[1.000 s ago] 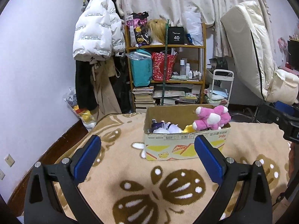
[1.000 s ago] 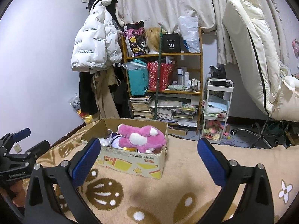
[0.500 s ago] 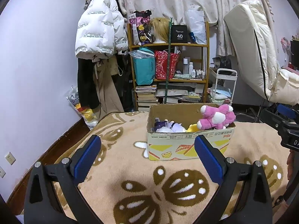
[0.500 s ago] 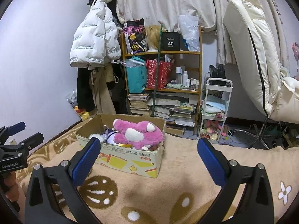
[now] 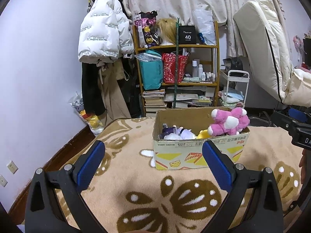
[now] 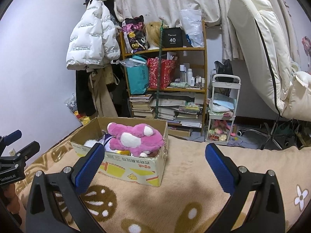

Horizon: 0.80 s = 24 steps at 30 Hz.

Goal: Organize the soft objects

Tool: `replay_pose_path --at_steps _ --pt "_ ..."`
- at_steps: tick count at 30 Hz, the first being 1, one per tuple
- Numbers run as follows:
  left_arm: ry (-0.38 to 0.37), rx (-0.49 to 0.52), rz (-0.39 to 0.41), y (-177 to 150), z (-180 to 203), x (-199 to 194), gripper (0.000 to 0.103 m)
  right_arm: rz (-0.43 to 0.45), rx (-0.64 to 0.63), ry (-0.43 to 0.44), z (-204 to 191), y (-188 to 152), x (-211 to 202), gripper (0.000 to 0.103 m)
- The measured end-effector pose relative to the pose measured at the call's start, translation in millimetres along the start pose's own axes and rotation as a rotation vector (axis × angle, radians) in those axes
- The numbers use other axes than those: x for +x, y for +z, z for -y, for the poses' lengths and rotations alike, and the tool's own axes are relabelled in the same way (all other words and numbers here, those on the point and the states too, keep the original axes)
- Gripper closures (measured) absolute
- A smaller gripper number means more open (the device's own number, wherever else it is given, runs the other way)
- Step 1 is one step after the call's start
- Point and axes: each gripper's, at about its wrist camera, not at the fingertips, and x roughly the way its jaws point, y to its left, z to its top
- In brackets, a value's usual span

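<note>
A cardboard box point(image 5: 198, 153) point(image 6: 134, 169) stands on the beige patterned blanket point(image 5: 147, 190). A pink and white plush toy point(image 5: 229, 121) point(image 6: 134, 137) lies on top at one end of the box, over a white and purple plush point(image 5: 180, 133) and a yellow one point(image 5: 202, 135). My left gripper point(image 5: 153, 163) is open and empty, held back from the box's near side. My right gripper point(image 6: 154, 165) is open and empty too, near the box's front right corner. Each gripper shows at the edge of the other's view.
Behind the blanket stands a wooden shelf point(image 5: 178, 66) of bags, bottles and books, with a white puffer jacket point(image 5: 101, 36) hanging to its left. A white trolley point(image 6: 223, 108) and a cream chair point(image 6: 260, 54) are at the right. A plastic bag point(image 5: 87, 116) lies by the wall.
Both grippers have drawn back slightly from the box and stayed open. In the right wrist view the box has shifted left and a little lower.
</note>
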Motion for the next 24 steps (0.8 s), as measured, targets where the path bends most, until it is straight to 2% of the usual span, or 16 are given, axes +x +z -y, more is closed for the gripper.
replay_pose_path --at_steps 24 --pt "-0.002 0.008 -0.012 -2.7 0.9 6.1 0.004 -0.001 0.003 -0.001 2.5 -1.0 3.6 0.000"
